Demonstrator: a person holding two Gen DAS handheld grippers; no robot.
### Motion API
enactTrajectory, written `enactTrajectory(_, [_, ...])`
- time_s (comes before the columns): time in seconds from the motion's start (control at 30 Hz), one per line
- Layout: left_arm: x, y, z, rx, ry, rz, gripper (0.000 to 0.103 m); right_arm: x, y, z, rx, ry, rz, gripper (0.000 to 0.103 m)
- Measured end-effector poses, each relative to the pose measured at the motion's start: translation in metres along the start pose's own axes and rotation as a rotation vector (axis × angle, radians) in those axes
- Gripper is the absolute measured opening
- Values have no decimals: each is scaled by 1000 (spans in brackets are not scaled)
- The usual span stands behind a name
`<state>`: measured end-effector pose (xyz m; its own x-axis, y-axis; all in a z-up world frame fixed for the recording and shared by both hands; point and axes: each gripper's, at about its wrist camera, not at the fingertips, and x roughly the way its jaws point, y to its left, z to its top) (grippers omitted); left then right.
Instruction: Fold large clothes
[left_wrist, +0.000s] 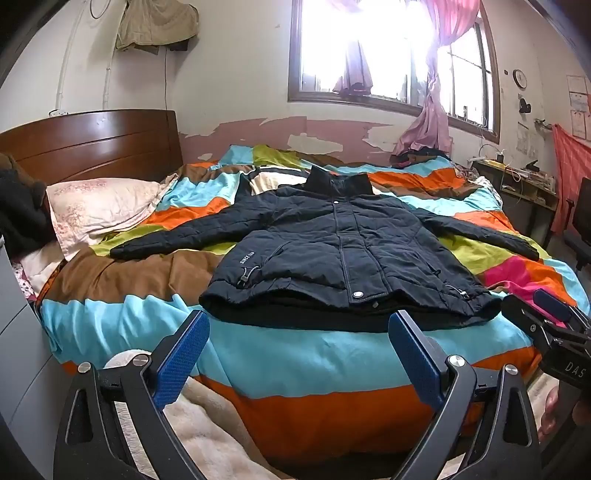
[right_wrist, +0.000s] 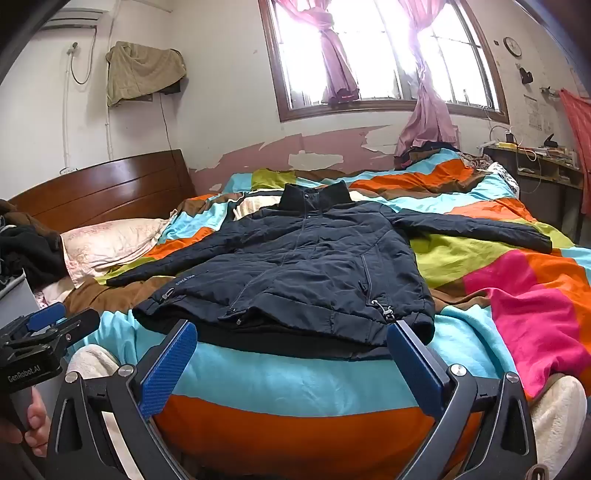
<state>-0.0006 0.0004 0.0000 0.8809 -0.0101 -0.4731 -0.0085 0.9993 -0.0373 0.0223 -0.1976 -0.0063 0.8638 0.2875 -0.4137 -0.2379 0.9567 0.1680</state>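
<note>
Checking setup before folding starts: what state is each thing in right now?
jacket: spread flat on the bed, front up, closed, sleeves out, unfolded
left tongs: open, empty, short of the hem
right tongs: open, empty, short of the hem
pillow: lying by the headboard
curtains: tied back

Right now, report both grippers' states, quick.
Left gripper: open, holding nothing, short of the jacket.
Right gripper: open, holding nothing.

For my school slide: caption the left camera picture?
Open left gripper faces a dark jacket spread flat on a colorful bed.
</note>
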Motion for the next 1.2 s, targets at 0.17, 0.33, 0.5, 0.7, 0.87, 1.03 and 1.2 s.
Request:
enactTrajectory(0.17, [-1,-2,1,2,13,-6,95,-2,-1,0,1,-4,0,103])
enactTrajectory(0.33, [2,-3,3,1,20,6,95,-5,-1,0,-3,-9,-2,103])
enactTrajectory(0.5, [3,-1,0,-2,22,7,95,-5,-3,0,-2,-7,-1,103])
enactTrajectory(0.7, [3,0,1,0,25,12,95,-6,-5,0,0,-6,-4,103])
enactTrajectory(0.87, [2,-1,1,2,20,16,95,-8,-7,0,-1,-9,-2,103])
enactTrajectory(1.03, [1,1,2,1,20,14,95,-9,-7,1,0,-9,-5,103])
enactTrajectory(1.2, [1,0,2,3,21,19,95,-9,-8,1,1,-8,-5,103])
